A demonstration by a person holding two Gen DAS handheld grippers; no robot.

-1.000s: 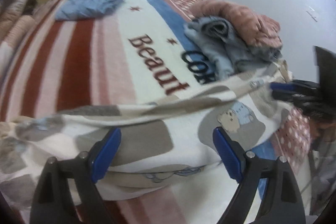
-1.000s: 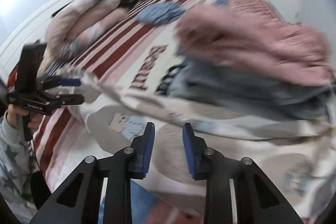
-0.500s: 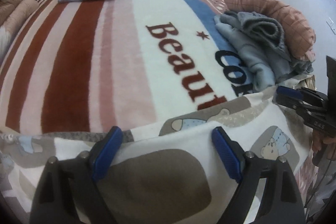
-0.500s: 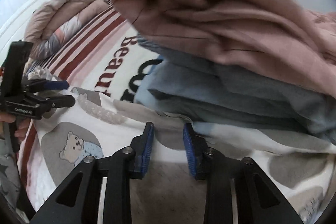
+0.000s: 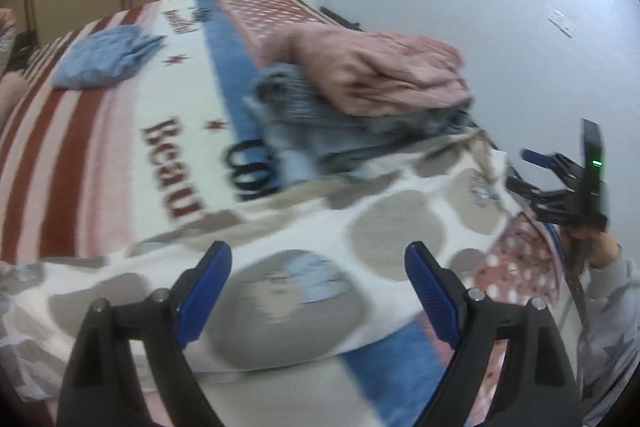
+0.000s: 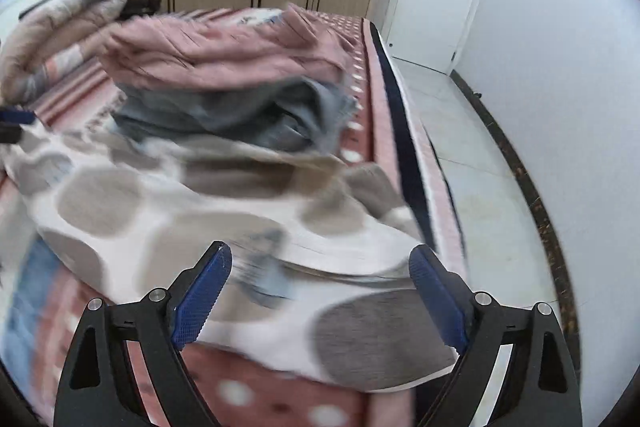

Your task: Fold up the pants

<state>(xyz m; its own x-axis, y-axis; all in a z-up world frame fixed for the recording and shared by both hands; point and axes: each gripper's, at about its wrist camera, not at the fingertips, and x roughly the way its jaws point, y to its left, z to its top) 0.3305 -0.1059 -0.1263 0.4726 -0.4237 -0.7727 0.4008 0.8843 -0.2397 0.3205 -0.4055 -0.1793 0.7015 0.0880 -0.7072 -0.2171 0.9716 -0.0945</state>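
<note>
The white pants with grey blotches and bear prints lie spread across the near edge of the bed, blurred by motion; they also show in the right wrist view. My left gripper is open and empty just above them. My right gripper is open and empty over their right end. The right gripper also shows in the left wrist view at the pants' far right edge, and the left gripper's tip shows at the left edge of the right wrist view.
A stack of folded clothes, pink on grey-blue, sits just behind the pants. A blue garment lies farther back on the striped blanket. A rolled quilt, wardrobe, door and tiled floor lie beyond.
My right gripper has opened wide and let go of the pants. Both grippers have pulled back from the cloth, and the pants now lie flat on the bed.
</note>
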